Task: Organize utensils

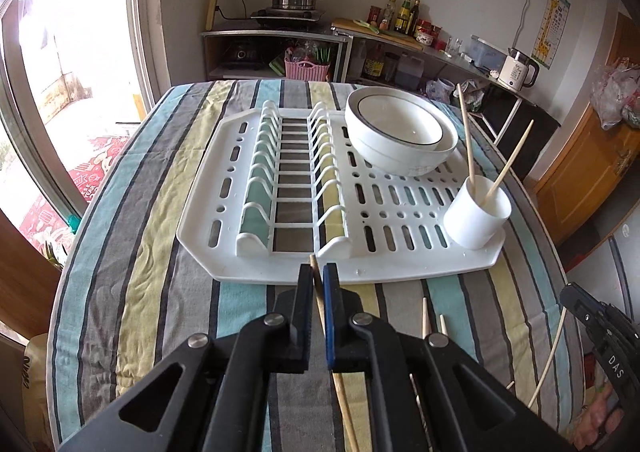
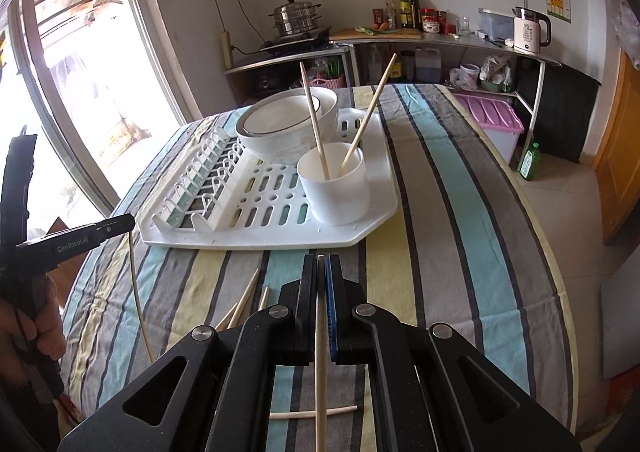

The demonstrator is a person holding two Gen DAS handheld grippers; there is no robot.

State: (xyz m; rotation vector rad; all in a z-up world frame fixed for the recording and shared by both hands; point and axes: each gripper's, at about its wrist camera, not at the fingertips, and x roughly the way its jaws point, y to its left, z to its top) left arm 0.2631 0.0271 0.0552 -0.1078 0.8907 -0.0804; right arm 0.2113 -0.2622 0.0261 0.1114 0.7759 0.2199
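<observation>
My left gripper (image 1: 318, 272) is shut on a wooden chopstick (image 1: 320, 300) that runs back between its pads, tip just short of the white drying rack (image 1: 280, 268). My right gripper (image 2: 320, 264) is shut on another chopstick (image 2: 320, 372), held above the striped cloth in front of the rack (image 2: 256, 240). A white cup (image 1: 476, 216) (image 2: 334, 188) on the rack's near right corner holds two upright chopsticks (image 1: 466, 140) (image 2: 314, 124). Loose chopsticks (image 2: 244, 300) lie on the cloth near the grippers, with one more chopstick (image 2: 312, 413) lying crosswise under the right gripper.
Stacked white bowls (image 1: 400, 136) (image 2: 288, 128) sit at the rack's back right. The striped tablecloth (image 1: 140, 272) covers a round table. A person's hand (image 2: 44, 328) holds the left gripper. A kitchen counter (image 1: 400, 36), with bottles and a kettle (image 2: 530, 30), runs behind.
</observation>
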